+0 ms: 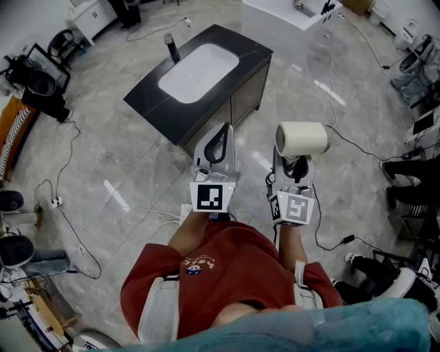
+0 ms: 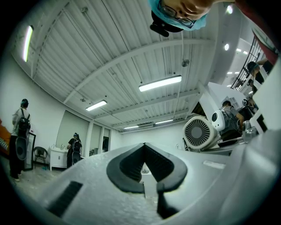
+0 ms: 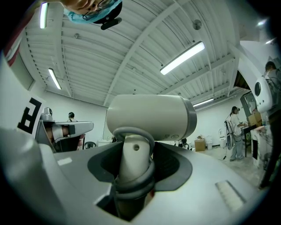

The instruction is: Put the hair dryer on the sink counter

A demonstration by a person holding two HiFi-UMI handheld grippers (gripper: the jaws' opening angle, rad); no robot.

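The cream-white hair dryer (image 1: 302,139) stands upright in the air, handle down, with my right gripper (image 1: 297,163) shut on the handle. In the right gripper view the dryer's barrel (image 3: 149,117) lies crosswise above the jaws, and the handle with a grey cord loop sits between the dark pads of the right gripper (image 3: 139,154). My left gripper (image 1: 221,141) is beside it, shut with nothing in it; its tips meet in the left gripper view (image 2: 144,147), where the hair dryer's rear grille (image 2: 201,132) shows at the right. The dark sink counter (image 1: 148,93) with its white basin stands ahead on the floor, apart from both grippers.
A black faucet (image 1: 171,48) rises at the counter's far edge. Cables and a power strip (image 1: 55,201) lie on the grey floor at the left. A white cabinet (image 1: 282,12) stands beyond the counter. Equipment and seated people line the right side.
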